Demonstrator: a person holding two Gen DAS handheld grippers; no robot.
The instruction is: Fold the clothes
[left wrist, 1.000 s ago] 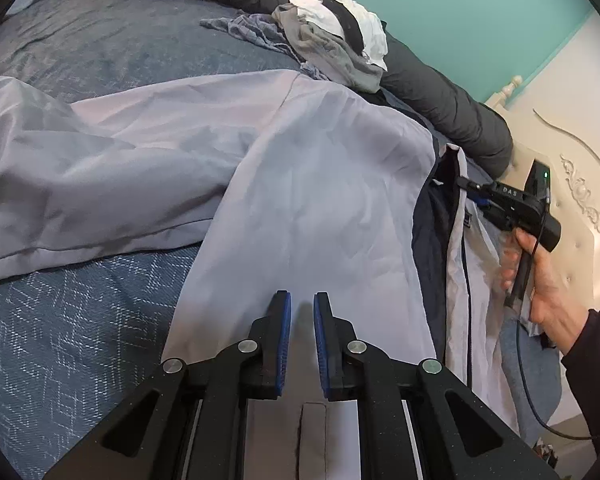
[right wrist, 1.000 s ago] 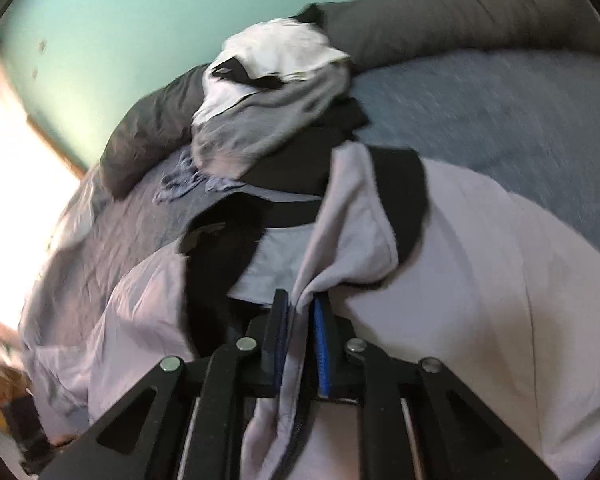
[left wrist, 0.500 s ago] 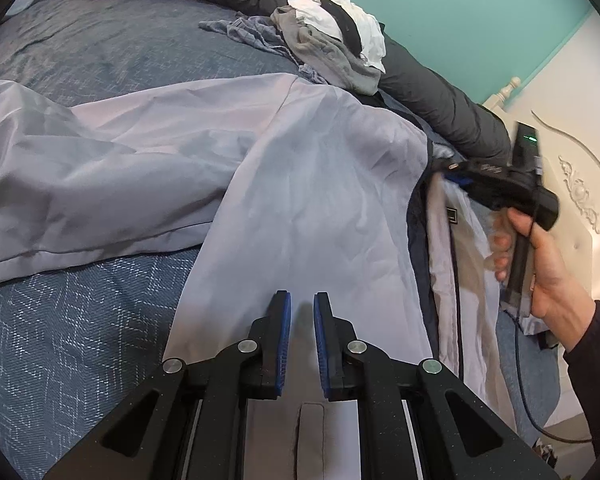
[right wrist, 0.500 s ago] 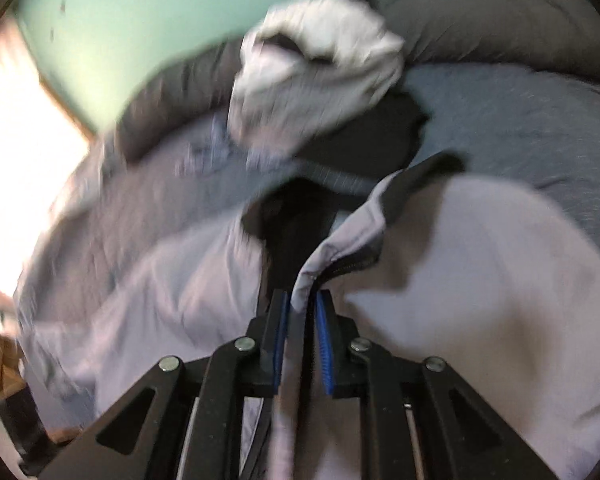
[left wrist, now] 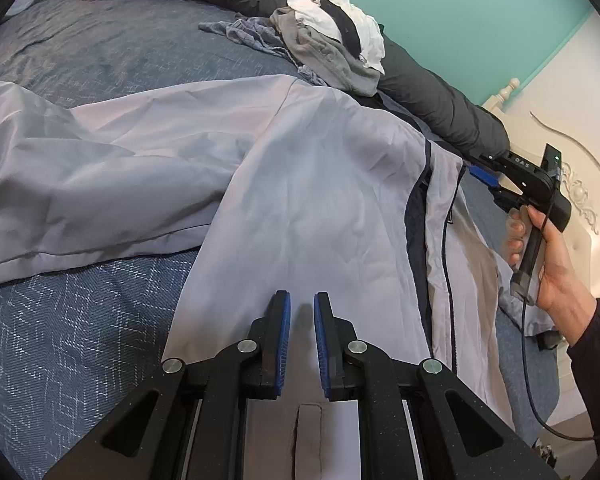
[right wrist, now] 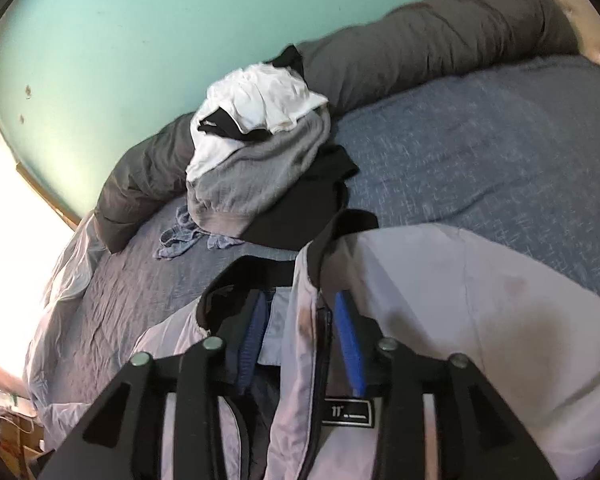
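Observation:
A pale lilac-grey jacket (left wrist: 300, 200) with dark lining lies spread on the blue bed cover (left wrist: 80, 340), one sleeve stretched out to the left. My left gripper (left wrist: 300, 300) is over its lower part, its pads nearly together with only a slit showing flat cloth; no fold is seen pinched. A hand (left wrist: 556, 280) holds my right gripper (left wrist: 488, 184) at the jacket's right front edge. In the right wrist view the right gripper (right wrist: 300, 300) is opening, and the zipper edge of the jacket (right wrist: 460, 300) stands loose between the pads without touching them.
A pile of white, black and grey clothes (left wrist: 332, 52) (right wrist: 256, 152) sits at the far side of the bed against a rolled dark grey duvet (left wrist: 440, 100). A cream headboard (left wrist: 560, 140) stands to the right, a teal wall behind.
The right gripper's jaws have spread apart and let go of the jacket's zipper edge, and it has drawn back a little. The left gripper has not moved.

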